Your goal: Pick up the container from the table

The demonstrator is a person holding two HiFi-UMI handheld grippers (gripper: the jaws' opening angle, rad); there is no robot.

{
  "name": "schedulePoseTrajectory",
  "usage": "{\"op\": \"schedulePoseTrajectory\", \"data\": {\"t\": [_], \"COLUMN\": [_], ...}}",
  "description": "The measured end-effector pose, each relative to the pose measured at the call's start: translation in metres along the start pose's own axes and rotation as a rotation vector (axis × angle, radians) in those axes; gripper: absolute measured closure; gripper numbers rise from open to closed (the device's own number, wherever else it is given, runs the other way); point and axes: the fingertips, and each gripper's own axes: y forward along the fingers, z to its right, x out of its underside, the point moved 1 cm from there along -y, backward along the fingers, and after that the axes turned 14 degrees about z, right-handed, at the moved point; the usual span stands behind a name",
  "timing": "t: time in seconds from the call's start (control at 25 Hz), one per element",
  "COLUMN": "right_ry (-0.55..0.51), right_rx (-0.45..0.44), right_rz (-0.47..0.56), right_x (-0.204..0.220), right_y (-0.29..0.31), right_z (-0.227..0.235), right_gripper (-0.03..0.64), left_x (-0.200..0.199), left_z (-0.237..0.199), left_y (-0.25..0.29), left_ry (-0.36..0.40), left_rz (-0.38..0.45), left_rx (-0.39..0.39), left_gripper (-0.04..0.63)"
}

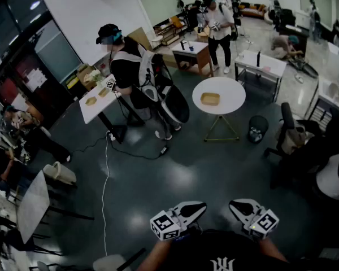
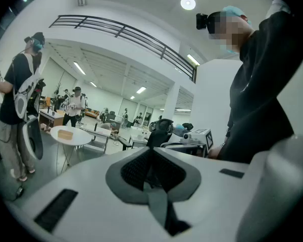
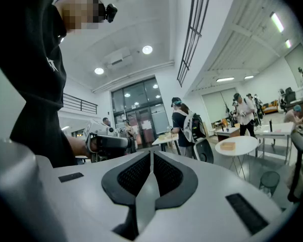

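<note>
Head view shows shallow tan container (image 1: pixel 210 99) on round table (image 1: pixel 235 88)

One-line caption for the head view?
Left gripper and right gripper shut, empty; container sits on round table across the floor.

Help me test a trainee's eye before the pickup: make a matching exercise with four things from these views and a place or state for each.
Things
1. container
2. black bin
3. left gripper
4. person with backpack

Places or states
a. on the floor beside the round table
b. jaws shut, nothing between them
c. on top of the round table
d. standing at the rectangular table

Pairs: 1-c, 2-a, 3-b, 4-d
</note>
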Motion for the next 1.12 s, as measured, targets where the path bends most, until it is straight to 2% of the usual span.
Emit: {"op": "schedulePoseTrajectory", "data": {"t": [0.12, 0.24, 0.36, 0.48, 0.68, 0.8, 0.92, 1.12], "right_ry": [0.016, -0.010, 0.002, -0.015, -0.058, -0.056, -0.057, -0.073], "right_rx": [0.011, 0.047, 0.055, 0.047, 0.080, 0.091, 0.109, 0.141], "right_rz": [0.068, 0.050, 0.105, 0.059, 0.088, 0.077, 0.069, 0.071], "right_x": [-0.029, -0.028, -0.039, -0.026, -0.040, -0.040, -0.039, -0.040], "right_y": [0.031, 0.044, 0.047, 0.041, 0.054, 0.049, 0.049, 0.061], "right_z": [-0.023, -0.018, -0.035, -0.054, -0.060, -0.068, -0.074, -0.075], "right_gripper": [0.571, 0.572, 0.571, 0.571, 0.571, 0.571, 0.571, 0.571], "left_x": [-0.023, -0.033, -0.027, -0.017, -0.045, -0.051, -0.052, -0.069], "left_z": [-0.014, -0.027, -0.024, -0.025, -0.045, -0.041, -0.042, -0.063], "left_y": [-0.019, -0.022, -0.031, -0.047, -0.059, -0.066, -0.080, -0.113], "left_ry": [0.028, 0.004, -0.036, -0.045, 0.025, 0.022, 0.045, 0.058], "left_rz": [0.009, 0.037, 0.059, 0.046, 0.065, 0.087, 0.073, 0.090], "left_rx": [0.023, 0.040, 0.047, 0.036, 0.044, 0.044, 0.054, 0.021], "left_gripper": [0.589, 0.589, 0.590, 0.589, 0.589, 0.589, 0.590, 0.590]}}
